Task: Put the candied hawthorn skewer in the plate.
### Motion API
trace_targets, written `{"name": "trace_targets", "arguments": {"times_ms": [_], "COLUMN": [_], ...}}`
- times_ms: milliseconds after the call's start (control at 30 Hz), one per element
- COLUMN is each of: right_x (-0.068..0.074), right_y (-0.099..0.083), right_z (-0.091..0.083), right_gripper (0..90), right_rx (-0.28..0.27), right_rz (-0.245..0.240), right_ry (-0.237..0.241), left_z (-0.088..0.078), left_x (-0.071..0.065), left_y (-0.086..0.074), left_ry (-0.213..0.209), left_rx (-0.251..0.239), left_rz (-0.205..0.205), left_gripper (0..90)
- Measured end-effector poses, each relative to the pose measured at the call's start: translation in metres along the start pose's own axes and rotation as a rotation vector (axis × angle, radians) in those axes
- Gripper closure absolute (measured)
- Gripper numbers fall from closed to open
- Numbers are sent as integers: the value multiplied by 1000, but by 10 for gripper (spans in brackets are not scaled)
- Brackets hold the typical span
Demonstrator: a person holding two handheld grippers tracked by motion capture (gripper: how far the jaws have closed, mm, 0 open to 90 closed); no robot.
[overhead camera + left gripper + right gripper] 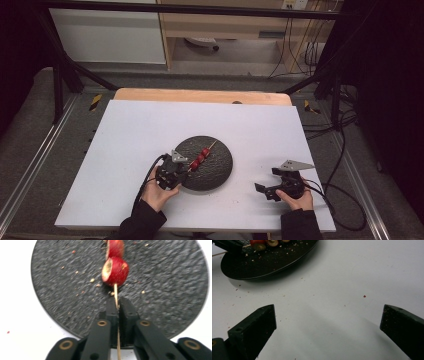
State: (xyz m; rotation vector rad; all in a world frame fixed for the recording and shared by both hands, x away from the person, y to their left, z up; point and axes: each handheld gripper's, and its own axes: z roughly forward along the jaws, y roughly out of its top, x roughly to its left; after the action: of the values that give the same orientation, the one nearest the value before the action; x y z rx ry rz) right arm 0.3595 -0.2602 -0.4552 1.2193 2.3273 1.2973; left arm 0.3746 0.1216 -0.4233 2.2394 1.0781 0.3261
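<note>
White board covers the table [125,150] in front of you, with a wooden edge at its far side and grey floor, cables and a cabinet beyond. From the high view, a round dark plate [215,172] with a rough, pebbled face sits near the middle, and a skewer [200,157] of red fruit pieces lies across it, tip pointing away from you. Your left gripper [181,170] meets the skewer's near end at the plate's near-left rim; your right gripper [266,188] rests on the board, well apart from the plate.

Your left gripper view puts the jaws together, clamped on the thin pale stick [115,298], which runs on between them toward you. Just past the jaw tips sits a glossy red piece [115,271] with a pale cut face, another beyond it. Crumbs dot the plate's gritty surface [62,277]. Judge the stick as light, stiff but snappable, and prone to spin in the grip; the fruit looks soft and likely to slide or crumble. Hold the bare stick, close to the fruit, and keep it level.

Your right gripper view has the jaws wide apart over bare board, holding nothing, the plate's rim [262,275] off at upper left.
</note>
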Motion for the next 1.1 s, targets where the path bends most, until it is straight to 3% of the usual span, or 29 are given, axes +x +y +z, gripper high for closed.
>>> {"name": "trace_targets", "arguments": {"times_ms": [200, 333, 433, 533, 667, 767, 1100], "right_x": [0, 0, 0, 0, 1, 1, 1], "right_y": [0, 0, 0, 0, 0, -1, -1], "right_z": [0, 0, 0, 0, 0, 0, 2], "right_gripper": [10, 10, 7, 7, 6, 6, 5], "right_rx": [-2, -4, -6, -7, -2, 2, 8], "right_rz": [3, 3, 4, 2, 8, 0, 0], "right_ry": [1, -1, -3, -2, -3, -6, -9], "left_z": [-11, -21, -28, -36, -46, -52, -66], "left_x": [3, 9, 18, 29, 45, 56, 87], "left_y": [-4, -9, -13, -20, -31, -42, -83], "left_ry": [-22, -63, -124, -144, -114, -85, -77], "left_rx": [-55, -97, -100, -125, -125, -127, -181], "left_rz": [39, 77, 71, 66, 73, 54, 2], "left_gripper": [642, 492, 359, 269, 144, 81, 67]}}
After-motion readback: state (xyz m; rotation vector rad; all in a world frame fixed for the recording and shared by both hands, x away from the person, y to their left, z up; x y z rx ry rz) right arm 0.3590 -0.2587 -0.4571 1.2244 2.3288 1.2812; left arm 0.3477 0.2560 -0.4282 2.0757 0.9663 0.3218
